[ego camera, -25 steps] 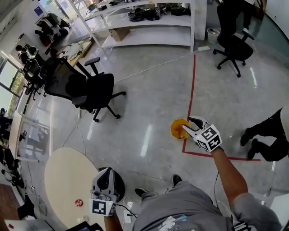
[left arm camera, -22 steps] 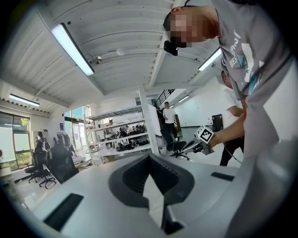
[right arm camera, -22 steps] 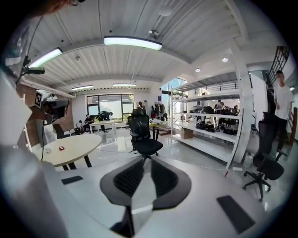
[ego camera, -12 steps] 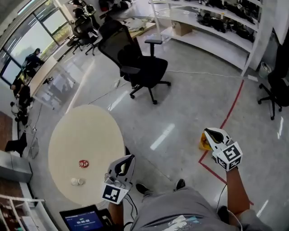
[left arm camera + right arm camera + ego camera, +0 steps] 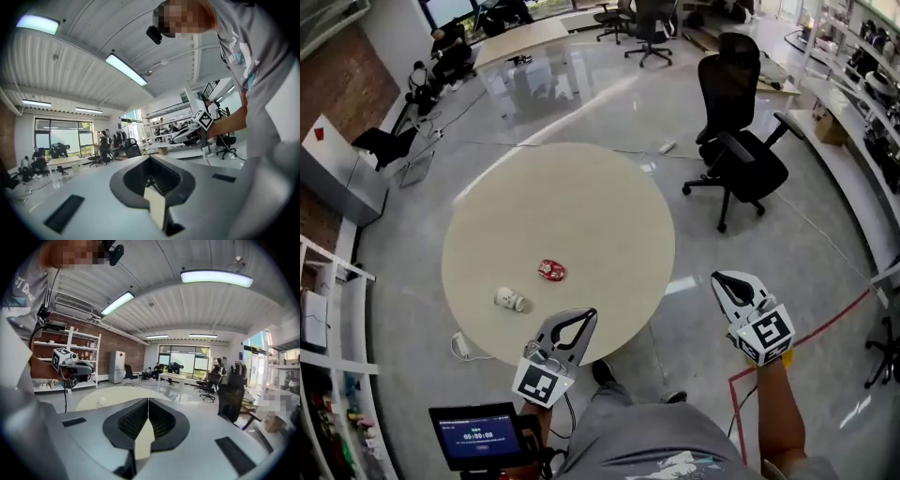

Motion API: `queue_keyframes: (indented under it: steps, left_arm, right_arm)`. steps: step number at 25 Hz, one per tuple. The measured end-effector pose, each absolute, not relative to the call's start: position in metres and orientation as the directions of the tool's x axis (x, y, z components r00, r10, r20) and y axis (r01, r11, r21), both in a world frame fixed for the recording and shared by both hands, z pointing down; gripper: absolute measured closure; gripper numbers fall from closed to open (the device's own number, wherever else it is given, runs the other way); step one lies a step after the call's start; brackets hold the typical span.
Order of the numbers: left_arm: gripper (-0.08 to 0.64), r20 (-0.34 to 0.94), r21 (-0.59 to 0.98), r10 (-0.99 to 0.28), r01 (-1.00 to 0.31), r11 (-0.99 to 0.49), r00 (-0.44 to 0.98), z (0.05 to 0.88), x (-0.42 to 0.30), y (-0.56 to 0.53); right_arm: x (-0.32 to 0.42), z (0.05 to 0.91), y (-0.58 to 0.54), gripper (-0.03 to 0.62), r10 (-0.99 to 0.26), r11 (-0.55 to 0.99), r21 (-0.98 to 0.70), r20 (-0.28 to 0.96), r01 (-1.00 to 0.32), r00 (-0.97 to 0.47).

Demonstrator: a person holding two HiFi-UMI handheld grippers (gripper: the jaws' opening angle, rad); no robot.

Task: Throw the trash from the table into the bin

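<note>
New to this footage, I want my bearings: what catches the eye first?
A big round beige table fills the middle of the head view, bare but for two scraps near its front: a red crumpled wrapper and a white crumpled piece to its left. The left gripper hangs at the table's near edge, the right gripper over floor beside it, both shut and empty.

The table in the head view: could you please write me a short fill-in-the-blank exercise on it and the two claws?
1. The table has a ____ top.
2. ____ pieces of trash lie on it, a red piece and a white piece.
3. The left claw and the right claw are both shut and hold ____.
Missing words: round; two; nothing.
</note>
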State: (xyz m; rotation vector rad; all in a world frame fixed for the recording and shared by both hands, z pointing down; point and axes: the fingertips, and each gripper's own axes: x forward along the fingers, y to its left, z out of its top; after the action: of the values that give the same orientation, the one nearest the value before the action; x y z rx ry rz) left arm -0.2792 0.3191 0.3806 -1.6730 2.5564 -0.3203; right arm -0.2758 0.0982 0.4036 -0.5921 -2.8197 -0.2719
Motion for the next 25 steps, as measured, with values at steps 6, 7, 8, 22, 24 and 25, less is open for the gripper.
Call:
queue_keyframes:
  steps: [6, 7, 8, 22, 24, 25]
  left_arm:
    - [0.517, 0.036, -0.163, -0.828, -0.821, 0.548, -0.56, 0.394, -0.348, 0.434]
    - [0.517, 0.084, -0.204, -0.823, -0.818, 0.538, -0.562, 0.403, -0.354, 0.452]
    - [0.517, 0.122, -0.234, -0.815, -0.814, 0.531, -0.566, 0.412, -0.359, 0.468]
    - [0.517, 0.196, -0.12, -0.67, -0.696, 0.708, -0.716, 0.468, -0.38, 0.613]
    - [0.517, 0.212, -0.114, -0.654, -0.683, 0.722, -0.727, 0.47, -0.383, 0.623]
    - [0.517, 0.217, -0.113, -0.647, -0.677, 0.727, -0.731, 0.471, -0.385, 0.628]
  right_arm:
    - [-0.407, 0.435, 0.262, 0.583, 0.587, 0.747, 0.095, 0.371, 0.658, -0.72]
    - [-0.423, 0.446, 0.289, 0.583, 0.614, 0.719, 0.078, 0.394, 0.691, -0.684]
    - [-0.438, 0.459, 0.314, 0.583, 0.637, 0.692, 0.062, 0.418, 0.72, -0.648]
    - [-0.558, 0.708, 0.488, 0.268, 0.537, 0.575, -0.124, 0.803, 0.809, -0.259]
    - [-0.567, 0.734, 0.489, 0.268, 0.488, 0.584, -0.126, 0.844, 0.802, -0.223]
    - [-0.571, 0.746, 0.489, 0.268, 0.461, 0.591, -0.122, 0.862, 0.797, -0.21]
